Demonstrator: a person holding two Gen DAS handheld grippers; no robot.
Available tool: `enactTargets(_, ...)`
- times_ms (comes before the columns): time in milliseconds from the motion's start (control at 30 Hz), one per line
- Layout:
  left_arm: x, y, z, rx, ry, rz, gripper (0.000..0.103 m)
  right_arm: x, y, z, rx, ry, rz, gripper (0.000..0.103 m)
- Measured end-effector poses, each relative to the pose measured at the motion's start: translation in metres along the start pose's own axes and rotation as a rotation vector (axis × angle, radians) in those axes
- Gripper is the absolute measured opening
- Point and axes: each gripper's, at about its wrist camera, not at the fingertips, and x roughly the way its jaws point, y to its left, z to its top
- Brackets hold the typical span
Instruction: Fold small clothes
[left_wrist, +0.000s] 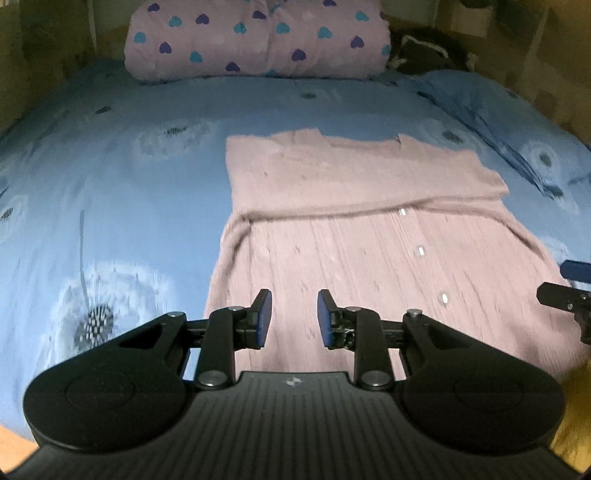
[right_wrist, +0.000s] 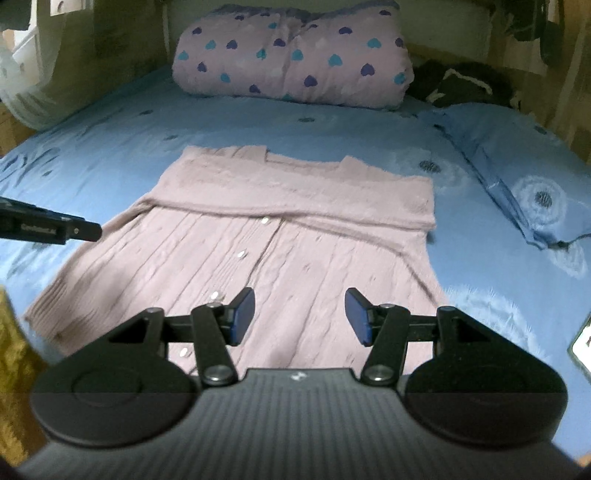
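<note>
pink cardigan (right_wrist: 295, 236) flat on bed (right_wrist: 129, 122), sleeves folded across chest. left tongs (left_wrist: 294, 317), right tongs (right_wrist: 300, 315) agape, empty, above hem. bottom fold remains.

left wrist: low, facing headboard | right wrist: alike | shared: cardigan (left_wrist: 351, 221)

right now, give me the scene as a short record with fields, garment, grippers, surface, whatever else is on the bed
garment: pink ribbed knit cardigan with small buttons, lying flat, sleeves folded across the chest
surface: blue bedsheet with dandelion print
left gripper: open, holding nothing, over the cardigan's lower part
right gripper: open, holding nothing, over the cardigan's lower part
far end of bed: rolled pink quilt with heart print
fold stage: bottom half not yet folded up
</note>
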Motion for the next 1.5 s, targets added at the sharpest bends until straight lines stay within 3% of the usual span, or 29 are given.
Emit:
enactTargets(133, -0.009, -0.006, -0.021, 0.038, 0.032, -0.018, 0.043, -0.011, 0.009, -0.014, -0.017, 0.005, 0.021, 0.068)
enactTargets(400, -0.017, -0.015, -0.052, 0.122, 0.126, -0.048, 0.046, -0.016, 0.018, -0.037, -0.08, 0.073, 0.05, 0.068)
enactTargets(667, -0.02, -0.022, -0.076, 0.202, 0.165, -0.073, 0.049, -0.022, 0.004, -0.06, -0.117, 0.139, 0.001, 0.068)
enactTargets(900, -0.019, -0.032, -0.083, 0.275, 0.149, -0.051, 0.051, -0.022, 0.003, -0.07, -0.175, 0.156, 0.005, 0.067)
enactTargets(1100, -0.017, -0.043, -0.088, 0.35, 0.15, -0.057, 0.052, -0.014, 0.013, -0.073, -0.268, 0.162, -0.047, 0.067)
enactTargets(1300, -0.011, -0.049, -0.087, 0.364, 0.141, -0.047, 0.055, 0.0, 0.007, -0.065, -0.198, 0.133, -0.063, 0.068)
enactTargets(1500, -0.018, -0.053, -0.089, 0.371, 0.136, -0.097, 0.055, 0.012, -0.003, -0.059, -0.138, 0.111, -0.103, 0.067)
